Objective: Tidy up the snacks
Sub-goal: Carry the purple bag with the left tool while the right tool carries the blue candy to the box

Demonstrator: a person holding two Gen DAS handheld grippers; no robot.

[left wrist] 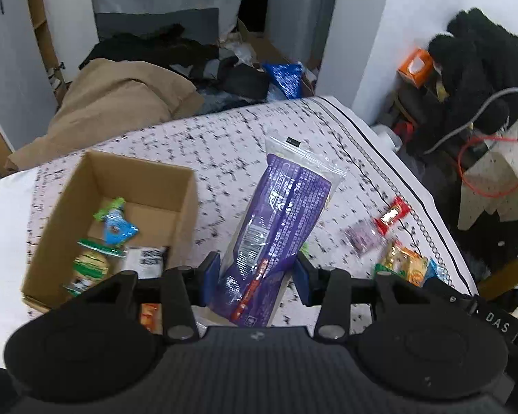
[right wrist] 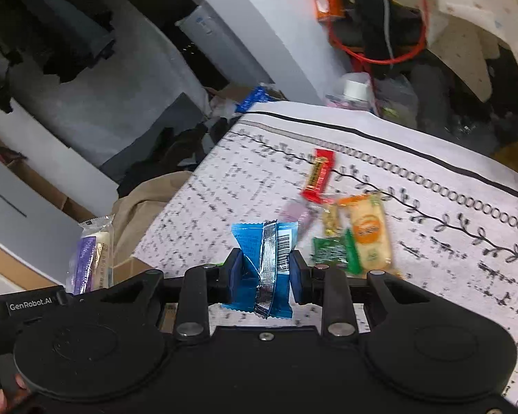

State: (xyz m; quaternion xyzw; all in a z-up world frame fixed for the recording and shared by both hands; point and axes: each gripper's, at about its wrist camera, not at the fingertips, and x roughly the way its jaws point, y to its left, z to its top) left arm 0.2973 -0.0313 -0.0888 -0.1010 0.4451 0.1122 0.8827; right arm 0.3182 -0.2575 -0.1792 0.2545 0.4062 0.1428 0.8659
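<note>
- Left gripper [left wrist: 255, 276] is clamped on the purple packet [left wrist: 276, 227]; carry it over the cardboard box [left wrist: 121, 179] before letting go.
- Right gripper [right wrist: 265, 276] pinches a blue snack [right wrist: 264, 262]; keep squeezing.

Open cloth [left wrist: 224, 145] beyond box [left wrist: 138, 179]

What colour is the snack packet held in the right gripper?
Blue, with a silver seam down its back; the packet shows best in the right wrist view, pinched in the right gripper.

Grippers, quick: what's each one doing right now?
Left gripper: shut on the purple snack pack.
Right gripper: shut on the blue snack packet.
</note>
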